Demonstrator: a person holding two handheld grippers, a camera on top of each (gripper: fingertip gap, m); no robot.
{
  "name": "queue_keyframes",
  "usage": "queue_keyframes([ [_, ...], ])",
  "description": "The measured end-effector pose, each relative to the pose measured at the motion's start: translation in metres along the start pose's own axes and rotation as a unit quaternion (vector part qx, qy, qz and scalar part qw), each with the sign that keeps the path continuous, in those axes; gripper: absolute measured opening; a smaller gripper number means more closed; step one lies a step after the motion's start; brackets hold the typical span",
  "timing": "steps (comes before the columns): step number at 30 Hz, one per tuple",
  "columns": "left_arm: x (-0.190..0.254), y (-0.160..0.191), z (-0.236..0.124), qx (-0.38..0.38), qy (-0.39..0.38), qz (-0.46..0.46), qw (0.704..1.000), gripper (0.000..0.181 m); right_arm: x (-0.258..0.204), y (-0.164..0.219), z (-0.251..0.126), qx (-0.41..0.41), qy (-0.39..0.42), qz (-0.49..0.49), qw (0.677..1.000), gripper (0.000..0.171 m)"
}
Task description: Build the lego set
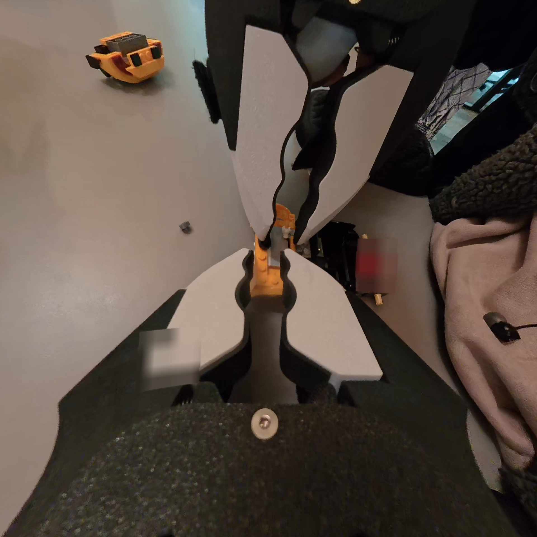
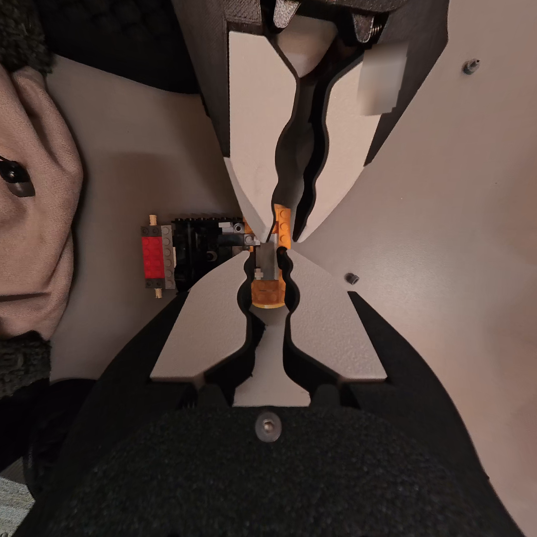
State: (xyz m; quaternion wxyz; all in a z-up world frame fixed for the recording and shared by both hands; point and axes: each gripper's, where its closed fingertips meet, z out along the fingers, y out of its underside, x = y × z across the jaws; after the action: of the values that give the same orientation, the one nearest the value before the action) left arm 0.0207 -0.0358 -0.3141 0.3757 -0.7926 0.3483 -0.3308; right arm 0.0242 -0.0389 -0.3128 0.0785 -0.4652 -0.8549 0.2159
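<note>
An orange lego section with a grey piece on it is held between both grippers above the white table. It joins a black chassis with a red block at its far end. My left gripper is shut on the near end of the orange section. My right gripper is shut on the same orange section from the opposite side. Each gripper shows tip to tip in the other's view: the right one and the left one.
A separate orange and grey lego sub-assembly sits on the table at the far left. A small grey piece lies loose nearby; two small dark pieces also lie loose. A person's beige garment lies close beside the chassis. Left and right tips are no more than a few centimetres apart.
</note>
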Motion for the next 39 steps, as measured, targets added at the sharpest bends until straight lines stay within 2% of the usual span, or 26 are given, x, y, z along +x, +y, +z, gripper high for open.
queue_keyframes([
  [8, -0.002, -0.004, 0.005, -0.001, -0.018, 0.023, 1.0, 0.008, 0.001, -0.001, 0.0, 0.006, -0.001, 0.004, 1.0, 0.017],
  [18, -0.002, -0.004, 0.005, 0.0, -0.013, 0.015, 1.0, 0.008, 0.004, -0.001, -0.005, 0.02, 0.001, 0.007, 1.0, 0.018],
  [26, 0.0, -0.003, 0.005, 0.0, -0.007, 0.011, 1.0, 0.008, 0.009, 0.002, 0.0, -0.001, 0.013, -0.015, 1.0, 0.005],
  [31, 0.0, -0.003, 0.005, -0.001, -0.005, 0.01, 1.0, 0.008, 0.009, 0.002, 0.0, -0.014, 0.019, -0.02, 1.0, 0.004],
  [35, 0.001, -0.001, 0.003, -0.006, -0.006, 0.015, 1.0, 0.008, 0.009, 0.002, 0.001, -0.027, 0.029, -0.014, 0.999, 0.004],
  [39, 0.005, 0.003, -0.003, -0.03, -0.004, 0.025, 0.999, 0.017, 0.008, 0.002, 0.001, -0.042, 0.04, -0.006, 0.998, 0.003],
])
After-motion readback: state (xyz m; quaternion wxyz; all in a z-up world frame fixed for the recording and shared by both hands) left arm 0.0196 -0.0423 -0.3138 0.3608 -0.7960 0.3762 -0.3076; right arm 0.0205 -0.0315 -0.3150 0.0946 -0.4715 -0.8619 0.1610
